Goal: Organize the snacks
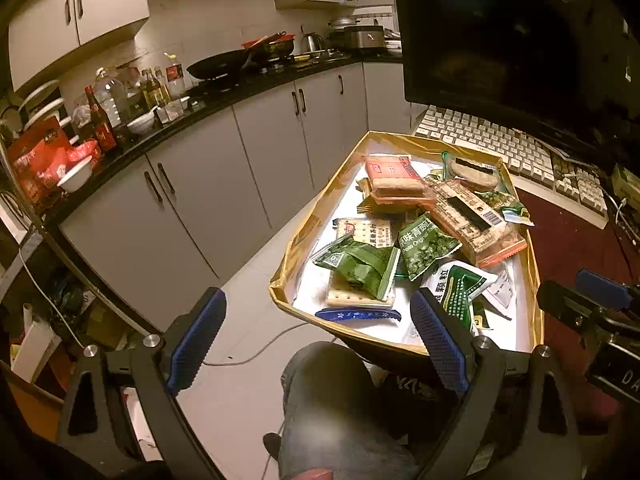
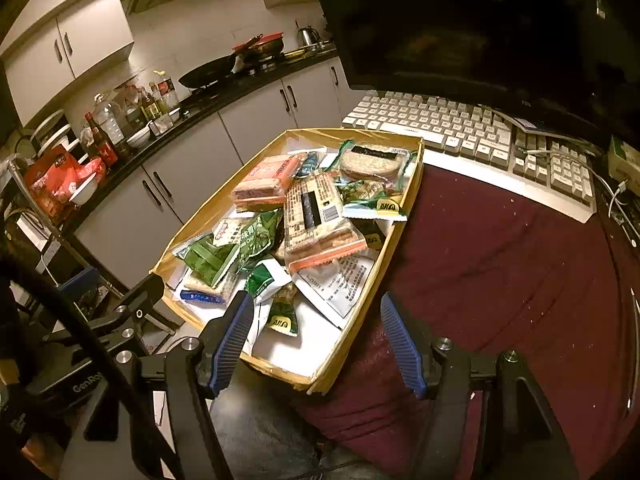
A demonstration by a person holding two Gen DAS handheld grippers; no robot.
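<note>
A shallow gold-rimmed cardboard tray holds several snack packets in a loose pile. They include green pea bags, an orange-edged cracker pack, a pink wafer pack and a round seaweed rice cake. My left gripper is open and empty, just short of the tray's near left corner. My right gripper is open and empty over the tray's near edge. The right gripper also shows at the left wrist view's right edge.
The tray overhangs a table with a dark red cloth. A keyboard and a dark monitor stand behind it. A kitchen counter with bottles, bowls and a wok runs along the left. A person's knee is below the tray.
</note>
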